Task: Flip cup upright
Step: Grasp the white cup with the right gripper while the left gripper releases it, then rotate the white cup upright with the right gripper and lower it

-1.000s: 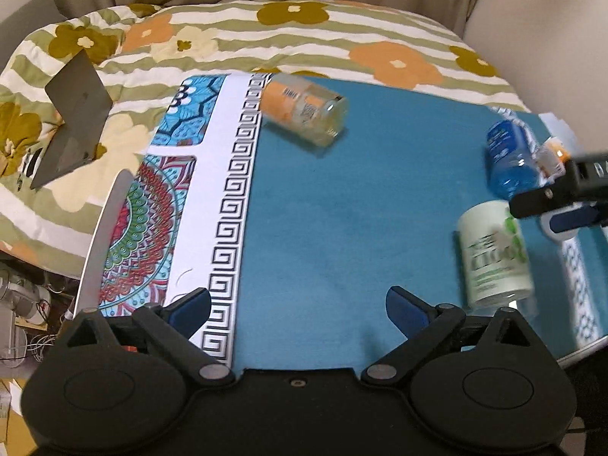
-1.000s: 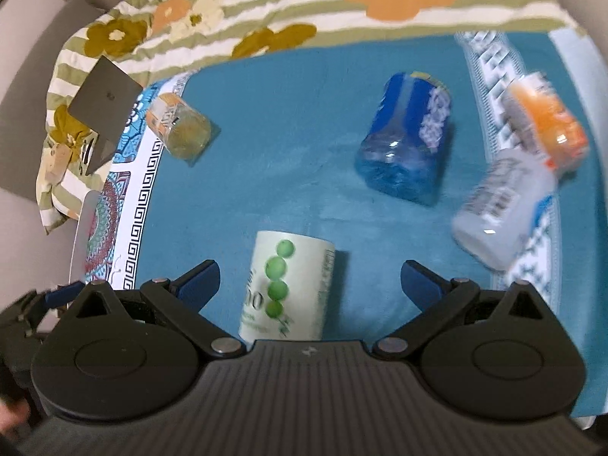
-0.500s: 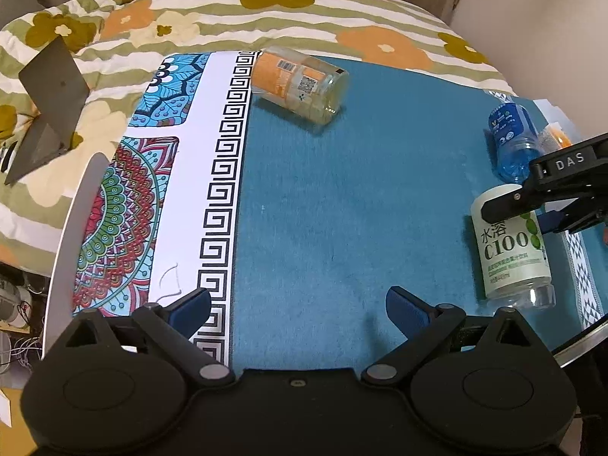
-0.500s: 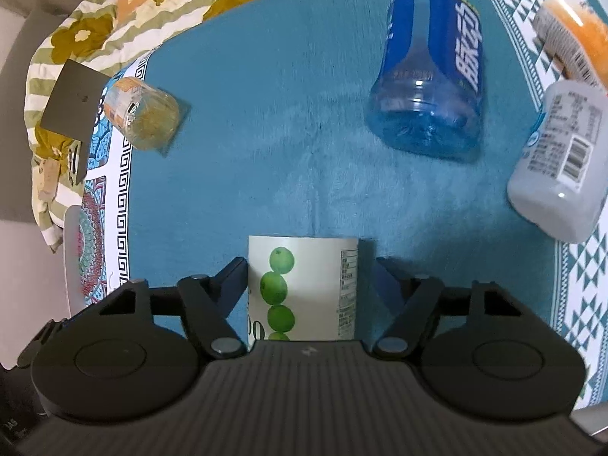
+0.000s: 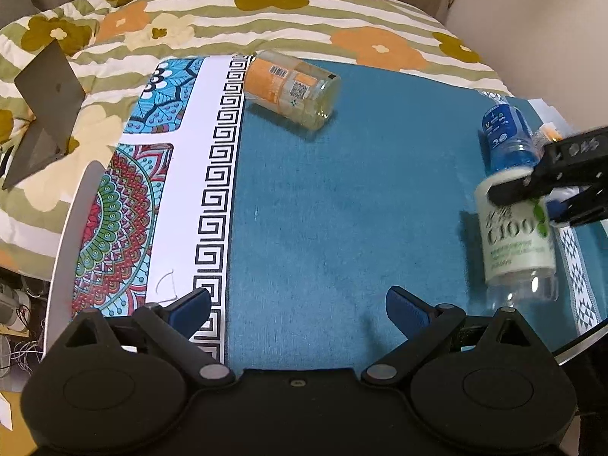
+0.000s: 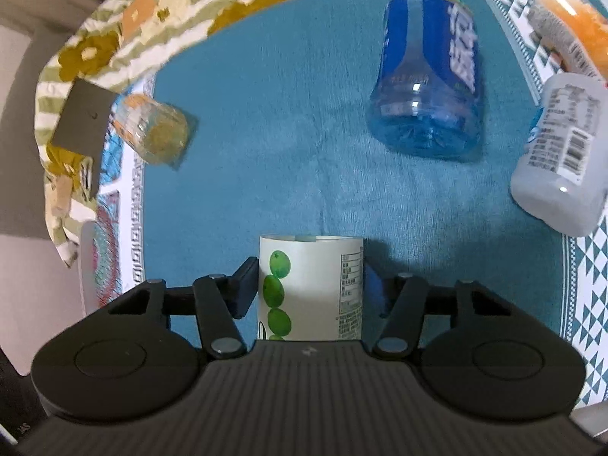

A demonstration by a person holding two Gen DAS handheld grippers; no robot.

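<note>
**Clear plastic cup, gripped at mid-body for righting**

Thin clear plastic, wrapped in a pale green-and-white label printed with green fruit, makes up the cup (image 6: pixel 309 288) that the task concerns. It lies near the right edge of the teal cloth (image 5: pixel 342 197). By its look it is empty and light, with walls that would dent under a hard squeeze and a glossy label that may slip; these are judgements, not observations. A hold across the labelled middle, as shown, seems sound, since the bare clear end (image 5: pixel 526 290) offers less friction.

Left to right. The left gripper (image 5: pixel 298 306) hovers over the near edge of the cloth with its jaws wide apart and nothing between them. Beside it runs the patterned border (image 5: pixel 212 190) of the cloth, and beyond that a flowered quilt (image 5: pixel 266 11). An orange-labelled jar (image 5: pixel 290 89) lies on its side at the far left of the teal area, well apart from the cup. The right gripper (image 6: pixel 309 290) has its two blue pads pressed against opposite sides of the cup's label, clamped on it.

Farther right, a blue bottle (image 6: pixel 429 87) lies on its side just beyond the cup, then a white bottle (image 6: pixel 562 155) and an orange bottle (image 6: pixel 570 19) near the cloth's right border. The blue bottle is the nearest obstacle; a swing of the cup toward it during righting could knock it. Teal cloth toward the left looks open for setting the cup down.
</note>
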